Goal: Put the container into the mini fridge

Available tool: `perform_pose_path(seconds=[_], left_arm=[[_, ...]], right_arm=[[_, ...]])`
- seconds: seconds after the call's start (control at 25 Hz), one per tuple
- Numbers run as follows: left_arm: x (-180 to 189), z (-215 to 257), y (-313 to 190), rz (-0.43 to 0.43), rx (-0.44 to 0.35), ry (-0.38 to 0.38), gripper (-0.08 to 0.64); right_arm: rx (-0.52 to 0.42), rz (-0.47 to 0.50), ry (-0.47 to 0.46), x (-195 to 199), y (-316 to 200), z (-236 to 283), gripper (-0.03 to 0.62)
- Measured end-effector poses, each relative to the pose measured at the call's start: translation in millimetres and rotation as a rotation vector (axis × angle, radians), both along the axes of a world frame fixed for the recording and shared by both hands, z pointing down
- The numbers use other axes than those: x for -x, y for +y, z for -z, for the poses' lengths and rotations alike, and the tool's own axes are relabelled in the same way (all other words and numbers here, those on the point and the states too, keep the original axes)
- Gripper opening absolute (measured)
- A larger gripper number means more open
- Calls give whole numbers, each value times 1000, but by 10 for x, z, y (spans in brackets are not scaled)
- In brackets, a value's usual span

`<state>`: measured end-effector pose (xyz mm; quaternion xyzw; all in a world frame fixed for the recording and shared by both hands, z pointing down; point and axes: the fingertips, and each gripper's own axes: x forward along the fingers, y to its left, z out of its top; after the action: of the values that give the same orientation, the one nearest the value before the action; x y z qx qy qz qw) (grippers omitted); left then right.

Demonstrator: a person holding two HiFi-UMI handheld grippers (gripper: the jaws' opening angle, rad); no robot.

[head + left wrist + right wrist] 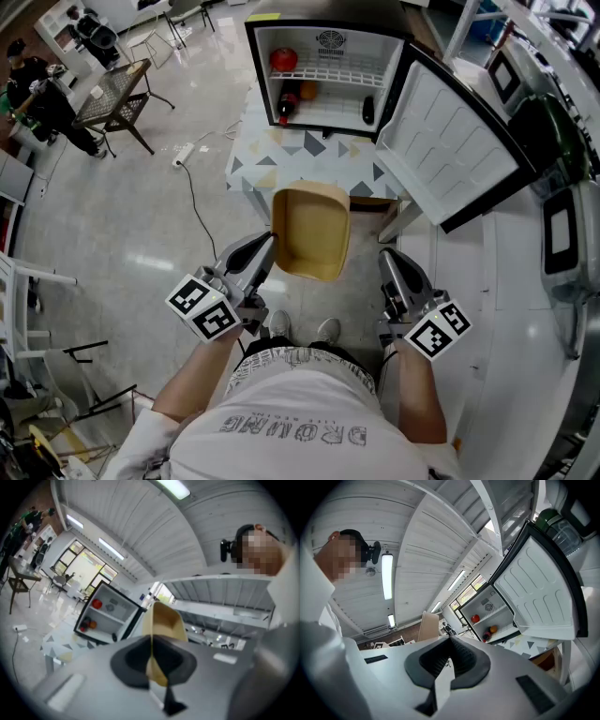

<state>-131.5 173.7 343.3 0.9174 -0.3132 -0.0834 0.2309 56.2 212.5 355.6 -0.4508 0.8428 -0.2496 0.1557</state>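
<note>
Your left gripper (266, 246) is clamped on the left wall of the tan container (312, 232), with the thin rim pinched between its jaws. The container hangs in the air with its open side facing up towards you, just in front of the near edge of the low patterned table (300, 155). Your right gripper (388, 261) hangs to the right of the container and apart from it, its jaws pressed together with nothing between them.

The mini fridge (330, 39) stands towards the far edge of that table, and its door (450, 141) is swung wide to the right. Inside, a red fruit (283, 59) sits at the left end of the wire shelf. Below it, on the fridge floor, an orange fruit (307, 91) and a dark bottle (286, 108) sit at the left. A small dark item (367, 110) stands at the right.
</note>
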Motion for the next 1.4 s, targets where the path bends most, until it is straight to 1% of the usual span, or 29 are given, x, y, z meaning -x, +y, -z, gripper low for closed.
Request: perform_pose_path(seconds=[0.36, 0.56, 0.84, 1.12, 1.4], left_arm=[[-170, 27, 71, 1, -18, 1, 15], [-250, 15, 107, 15, -19, -9, 15], [-276, -21, 124, 53, -15, -22, 15], [-243, -93, -36, 73, -11, -33, 15], [-288, -134, -372, 75, -11, -20, 15]], right_arm=[[-8, 16, 8, -112, 52, -3, -2], [2, 8, -29, -244, 44, -31, -1], [6, 30, -40, -379, 49, -101, 0], [14, 24, -47, -454, -48, -160, 0], [18, 11, -38, -542, -307, -209, 0]])
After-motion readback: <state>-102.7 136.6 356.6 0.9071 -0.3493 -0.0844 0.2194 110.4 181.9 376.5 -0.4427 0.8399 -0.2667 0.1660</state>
